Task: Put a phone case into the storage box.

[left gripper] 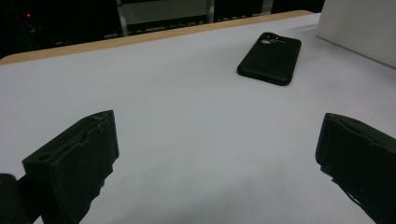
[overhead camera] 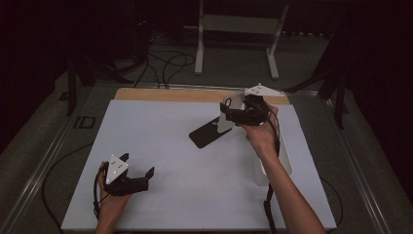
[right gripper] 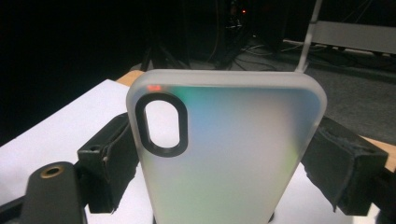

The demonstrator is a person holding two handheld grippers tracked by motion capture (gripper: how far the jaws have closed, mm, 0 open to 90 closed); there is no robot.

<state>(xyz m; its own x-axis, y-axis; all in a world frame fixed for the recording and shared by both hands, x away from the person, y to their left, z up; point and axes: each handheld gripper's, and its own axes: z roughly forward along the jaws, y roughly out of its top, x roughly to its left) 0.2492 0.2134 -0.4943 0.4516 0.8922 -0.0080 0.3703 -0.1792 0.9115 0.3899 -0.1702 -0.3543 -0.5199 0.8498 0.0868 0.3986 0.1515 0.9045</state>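
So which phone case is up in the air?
The frosted clear case, pinched in the right claw. The black one lies flat on the table.

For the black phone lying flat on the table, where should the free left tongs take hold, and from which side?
Grip the black phone across its two long edges near the middle, coming down from above. It lies flat on the white table, so only the thin sides offer purchase. The left tongs stand open and look wide enough.

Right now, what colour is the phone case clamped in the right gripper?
The phone case is frosted translucent white with a black camera ring, clearest in the right gripper view.
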